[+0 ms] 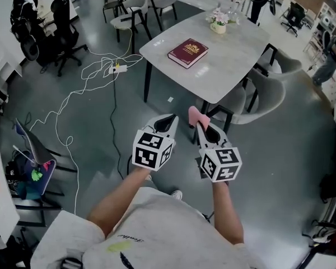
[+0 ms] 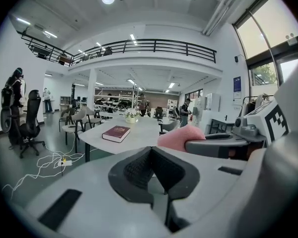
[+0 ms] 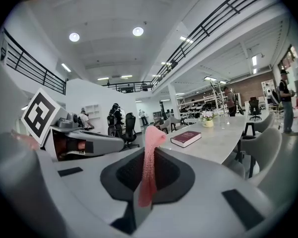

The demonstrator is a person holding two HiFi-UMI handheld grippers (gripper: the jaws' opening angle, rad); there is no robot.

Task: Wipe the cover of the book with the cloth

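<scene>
Head view: book (image 1: 187, 52) is seen flat on the pale tabletop (image 1: 235, 60), near the edge facing the person, well apart from both claws. Its cover is dark red with gold emblem and lettering, too small to be read. A small pot (image 1: 218, 27) holding pale flowers is placed at the far end of the tabletop. Left claw (image 1: 171, 119) and right claw (image 1: 200, 126) are held side by side over the grey floor (image 1: 101, 128), short of the tabletop. Pink cloth (image 1: 194, 115) is seen sticking out at the right claw tip. Black-and-white square markers are carried on each cube (image 1: 152, 149). A line of script on the person's grey shirt (image 1: 157, 228) is not legible. A white cable with power strip (image 1: 119, 68) is laid on the floor.

Left gripper view: left claw (image 2: 151, 151) is clenched, nothing caught between the jaws. The book is seen ahead on the tabletop; the cover text stays unreadable.

Right gripper view: right claw (image 3: 148, 155) is clamped onto the cloth, which stands up in a narrow pink strip from between the jaws. Book and flower pot are seen ahead to the right.
</scene>
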